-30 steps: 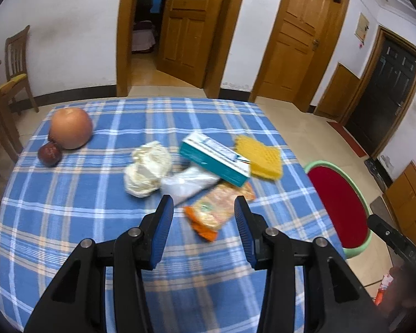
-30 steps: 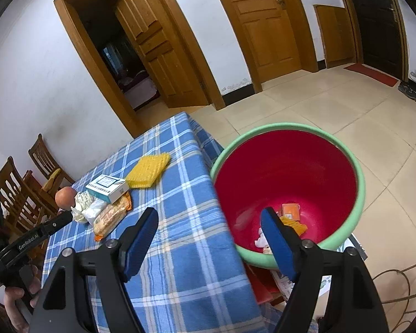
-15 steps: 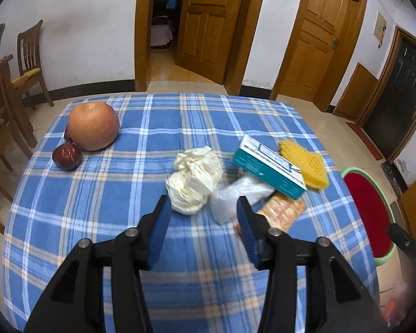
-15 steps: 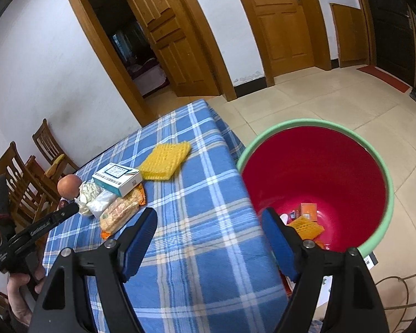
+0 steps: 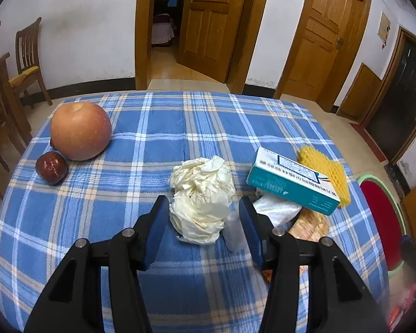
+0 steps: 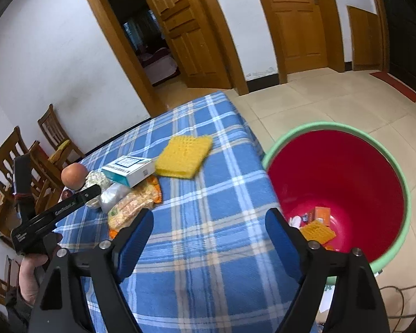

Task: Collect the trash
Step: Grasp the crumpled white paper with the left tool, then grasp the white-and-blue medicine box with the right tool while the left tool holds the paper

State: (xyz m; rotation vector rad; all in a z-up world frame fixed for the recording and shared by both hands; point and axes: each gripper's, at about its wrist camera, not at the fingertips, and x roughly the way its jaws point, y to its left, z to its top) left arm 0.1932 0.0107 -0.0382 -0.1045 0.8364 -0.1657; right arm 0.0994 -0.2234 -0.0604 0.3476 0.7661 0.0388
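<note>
The left gripper (image 5: 203,219) is being held with its jaws apart, and they have just been opening; a crumpled wad of cream paper (image 5: 203,198) is lying between the blue pads (image 5: 156,227), and no pressing contact is being shown. The wad is resting on the blue plaid tablecloth (image 5: 152,127), near the middle of the table, with a clear plastic wrapper (image 5: 274,209) touching its right side. A teal and white carton (image 5: 291,184) is being propped on that wrapper and on an orange snack packet (image 5: 309,222), and a yellow foam fruit net (image 5: 326,174) is lying just behind it. An apple (image 5: 80,130) and a small dark red fruit (image 5: 52,167) are standing well apart at the far left. The wad is judged to be very light, soft and compressible, neither slippery nor fragile; it is best taken across its near, lower bulge, where the folds are packed most densely, so that loose flaps are not being pinched alone. The adjoining wrapper may be dragged along if the right pad is closed over it. The right gripper (image 6: 208,236) is being held wide apart and empty over the near right table edge, its jaws having just been opening. The red bin with a green rim (image 6: 405,194) is standing on the floor just beside the table, already containing scraps.
</note>
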